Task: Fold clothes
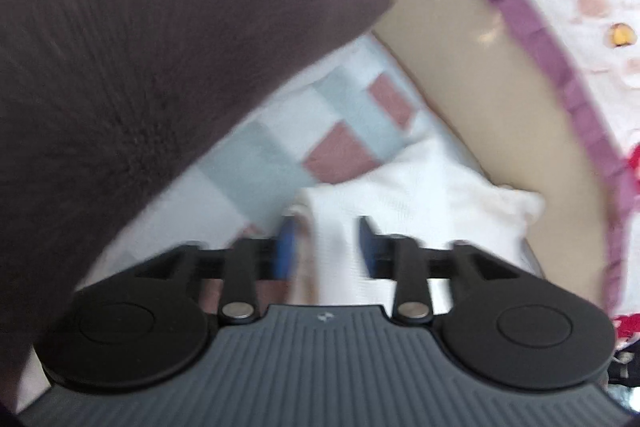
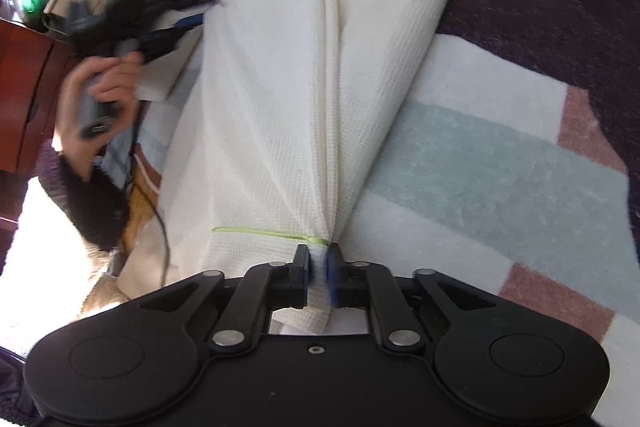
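right gripper [image 2: 318,277]: black linkage, blue pads, silver pivot pins; left gripper [image 1: 326,247]: similar, ribbed grey housing, blurred; dark fuzzy sleeve [image 2: 96,211], apparently.

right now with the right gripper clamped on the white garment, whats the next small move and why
Probably close the left gripper before pulling anything. Its jaws stand apart with a fold of the white waffle-knit garment between the blue pads, while the right gripper is shut on a bunched edge. The left view is blurred, so this is a guess. With both ends held, the cloth could be lifted and folded over the patchwork blanket.
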A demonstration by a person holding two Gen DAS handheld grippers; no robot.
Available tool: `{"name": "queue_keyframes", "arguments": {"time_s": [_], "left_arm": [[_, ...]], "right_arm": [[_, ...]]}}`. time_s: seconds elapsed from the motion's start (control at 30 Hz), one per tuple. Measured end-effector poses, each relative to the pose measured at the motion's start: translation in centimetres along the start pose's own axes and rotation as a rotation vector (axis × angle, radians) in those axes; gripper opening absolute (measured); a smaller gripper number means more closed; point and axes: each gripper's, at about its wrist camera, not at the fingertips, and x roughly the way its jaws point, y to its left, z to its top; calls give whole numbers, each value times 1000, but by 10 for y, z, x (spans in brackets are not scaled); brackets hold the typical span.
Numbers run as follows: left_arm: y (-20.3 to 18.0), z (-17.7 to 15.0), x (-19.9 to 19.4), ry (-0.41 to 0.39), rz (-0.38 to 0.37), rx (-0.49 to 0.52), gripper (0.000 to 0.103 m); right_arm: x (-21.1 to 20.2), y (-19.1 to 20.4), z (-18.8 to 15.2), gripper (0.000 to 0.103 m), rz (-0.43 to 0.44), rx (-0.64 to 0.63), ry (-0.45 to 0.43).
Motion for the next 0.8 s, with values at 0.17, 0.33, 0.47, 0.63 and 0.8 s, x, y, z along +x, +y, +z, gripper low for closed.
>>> {"name": "queue_keyframes", "arguments": {"time_s": [0.17, 0.33, 0.47, 0.63, 0.8], "left_arm": [[-34, -1, -36, -115, -168, 164, 58], [-45, -29, -6, 19, -219, 155, 58], [-62, -55, 11, 98, -159, 292, 58], [-68, -91, 20, 211, -6, 432, 61], [-69, -125, -1, 237, 124, 559, 68]], "right_arm": [[-18, -7, 8, 51, -34, 22, -125], [-17, 4, 23, 51, -52, -15, -165], [-3, 20, 23, 51, -84, -103, -169], [13, 42, 28, 51, -181, -251, -153], [6, 42, 21, 51, -212, -288, -169]]}}
